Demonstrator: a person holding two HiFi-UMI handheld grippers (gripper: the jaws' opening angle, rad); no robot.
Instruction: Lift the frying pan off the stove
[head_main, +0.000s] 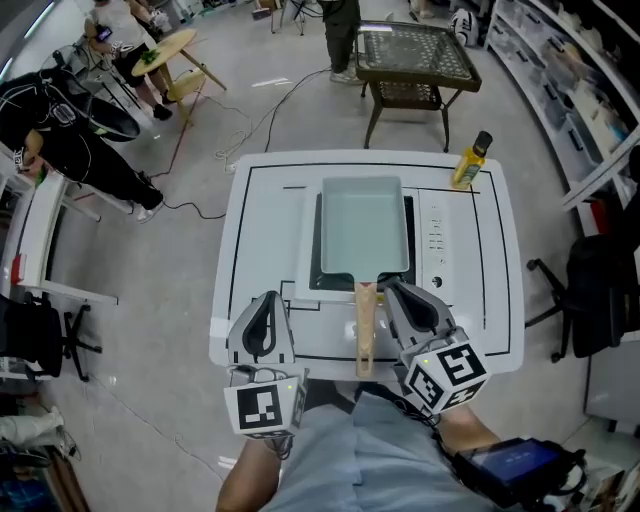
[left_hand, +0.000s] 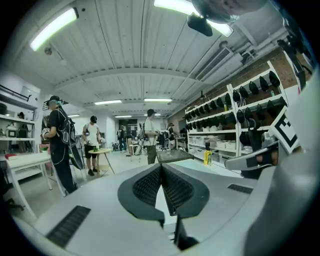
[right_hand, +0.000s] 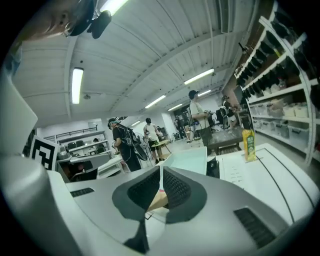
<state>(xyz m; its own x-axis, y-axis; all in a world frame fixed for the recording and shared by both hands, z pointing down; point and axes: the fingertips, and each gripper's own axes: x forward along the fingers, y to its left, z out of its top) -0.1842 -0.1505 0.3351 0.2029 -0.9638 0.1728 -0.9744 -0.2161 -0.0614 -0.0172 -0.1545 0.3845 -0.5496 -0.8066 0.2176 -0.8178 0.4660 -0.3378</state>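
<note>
Left gripper (head_main: 266, 299): jaws clenched tip to tip, nothing in them. It is over the front-left of the white table (head_main: 226, 300), left of the wooden handle (head_main: 365, 325) and clear of it. Right gripper (head_main: 394, 288): jaws also closed and empty. It is just right of the handle, not on it, and in the right gripper view the wood shows below the touching tips.

The handle runs straight toward the person, and its end reaches nearly to the table's front edge. The frying pan (head_main: 360, 225), rectangular and pale green, sits flat on the stove (head_main: 432, 240) at table centre. It covers most of the dark cooking surface, with the control strip bare on its right.

There are open table margins left of the stove and along the front. An oil bottle (head_main: 469, 161) stands upright at the far-right corner, well apart from the pan.

The floor is open left of the table, and a cable (head_main: 255, 125) trails across it farther off. An office chair (head_main: 590, 290) is close on the right side. A black mesh table (head_main: 415, 52) stands beyond the far edge. People (head_main: 70, 140) are at far left and shelving (head_main: 570, 70) at far right.
</note>
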